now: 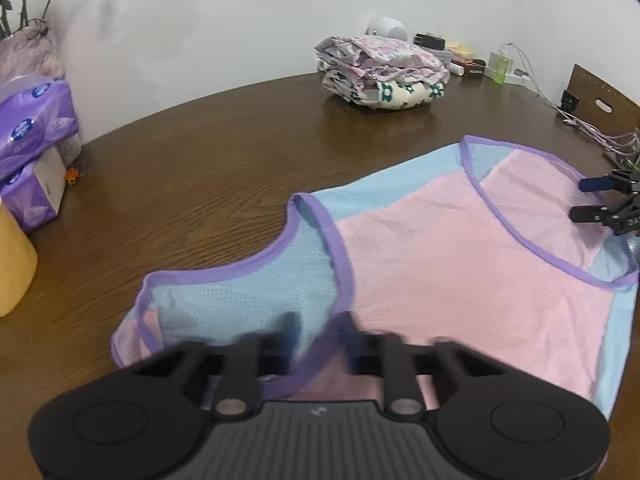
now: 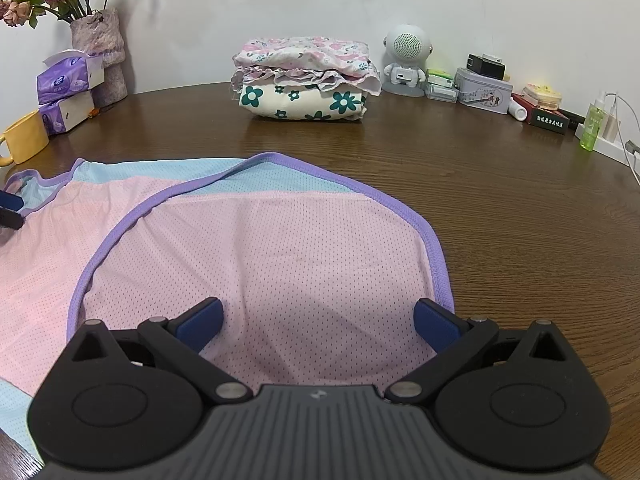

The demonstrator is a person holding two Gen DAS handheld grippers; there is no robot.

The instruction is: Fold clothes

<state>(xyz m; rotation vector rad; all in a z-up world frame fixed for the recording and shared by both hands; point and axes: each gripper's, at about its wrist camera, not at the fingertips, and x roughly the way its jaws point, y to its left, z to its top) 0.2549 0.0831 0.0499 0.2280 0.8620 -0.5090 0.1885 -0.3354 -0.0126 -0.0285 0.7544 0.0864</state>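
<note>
A pink and light-blue mesh sleeveless top (image 1: 440,272) with purple trim lies spread on the brown wooden table (image 1: 200,184). My left gripper (image 1: 320,344) is blurred, its fingers drawn together on the purple-trimmed armhole edge at the top's near side, with fabric bunched between them. In the right wrist view the same top (image 2: 280,248) fills the foreground. My right gripper (image 2: 318,324) hovers over the pink panel, open, its blue pads (image 2: 200,322) wide apart with nothing pinched. The right gripper (image 1: 588,198) also shows at the far right edge of the left wrist view.
A folded stack of floral clothes (image 2: 304,80) sits at the back by the wall. Tissue packs (image 1: 32,120), a yellow cup (image 2: 24,140) and a vase of dried flowers (image 2: 100,52) stand left. A small speaker figure (image 2: 406,60), tins, a green bottle (image 2: 596,128) and cables (image 1: 580,120) crowd the right.
</note>
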